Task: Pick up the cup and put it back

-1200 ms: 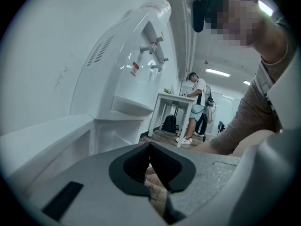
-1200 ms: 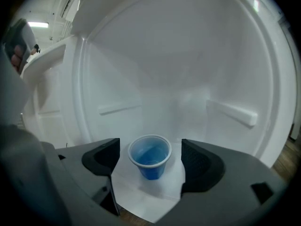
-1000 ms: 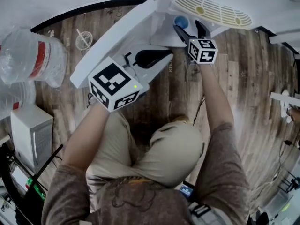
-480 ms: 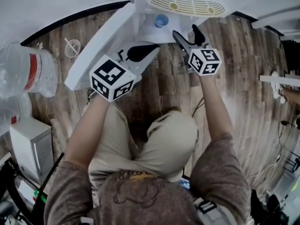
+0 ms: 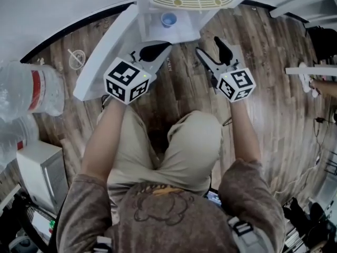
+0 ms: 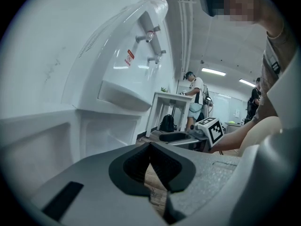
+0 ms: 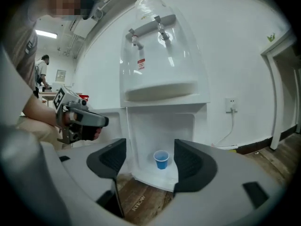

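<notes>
While we are facing the white water dispenser (image 7: 160, 55), we are holding both grippers low over the wooden floor (image 5: 279, 115). We are pointing the right gripper (image 5: 209, 47) at the dispenser's lower recess, and its jaws are standing wide apart but closing, with nothing between the pads. The blue cup (image 7: 161, 159) is standing upright on the recess floor, mouth up. It is showing through the gap between those jaws but lying well beyond them, touched by neither gripper. We are keeping the left gripper (image 5: 160, 47) just beside the dispenser's left side, its jaws brought together and gripping nothing. Large clear water bottles (image 5: 31, 86) are lying off to our left.
</notes>
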Tool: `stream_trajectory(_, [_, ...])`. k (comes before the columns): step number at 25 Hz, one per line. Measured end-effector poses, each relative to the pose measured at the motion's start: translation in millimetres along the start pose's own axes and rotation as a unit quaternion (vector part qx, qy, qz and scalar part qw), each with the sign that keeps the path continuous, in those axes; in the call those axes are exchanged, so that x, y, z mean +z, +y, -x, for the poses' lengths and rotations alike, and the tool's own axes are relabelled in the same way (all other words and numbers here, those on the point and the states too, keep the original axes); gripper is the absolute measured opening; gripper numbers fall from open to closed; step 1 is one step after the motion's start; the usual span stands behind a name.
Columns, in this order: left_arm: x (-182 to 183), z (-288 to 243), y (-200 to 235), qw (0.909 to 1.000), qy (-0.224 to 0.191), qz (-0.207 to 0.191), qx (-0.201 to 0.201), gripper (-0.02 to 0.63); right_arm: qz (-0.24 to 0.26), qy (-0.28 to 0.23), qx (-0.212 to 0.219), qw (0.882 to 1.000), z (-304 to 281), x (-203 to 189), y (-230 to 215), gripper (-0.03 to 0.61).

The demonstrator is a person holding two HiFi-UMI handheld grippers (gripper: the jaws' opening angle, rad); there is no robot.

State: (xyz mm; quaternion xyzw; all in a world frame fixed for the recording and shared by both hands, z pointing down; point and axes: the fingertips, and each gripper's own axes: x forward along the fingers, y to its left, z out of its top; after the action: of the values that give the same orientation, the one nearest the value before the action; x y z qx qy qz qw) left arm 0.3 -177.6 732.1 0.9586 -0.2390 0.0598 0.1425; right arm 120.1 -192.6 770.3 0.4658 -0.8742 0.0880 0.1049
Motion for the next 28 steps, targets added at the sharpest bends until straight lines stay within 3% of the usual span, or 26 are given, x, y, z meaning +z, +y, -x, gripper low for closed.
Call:
stream_trajectory(6, [12, -2, -8, 0.9997, -0.02, -0.009, 0.014, 0.002, 0.014, 0.008, 0.038, 0.999, 7, 10, 26, 0.164])
stream_trajectory(13, [19, -1, -3, 0.9989, -0.037, -0.01, 0.026, 0.002, 0.002, -0.006, 0.023, 1.0, 8, 21, 30, 0.006])
stream_trajectory(16, [39, 7, 3, 0.9966, -0.068, 0.021, 0.04, 0.002, -0.011, -0.011, 0.013, 1.0, 14, 35, 27, 0.005])
stream_trajectory(21, [109, 30, -7, 0.9941, -0.08, 0.024, 0.07, 0.002, -0.032, 0.004, 0.004, 0.999, 36, 93, 24, 0.005])
stream_trajectory(28, [246, 57, -62, 0.9965, -0.039, 0.002, 0.074, 0.002, -0.051, 0.011, 0.007, 0.999, 102, 238, 42, 0.004])
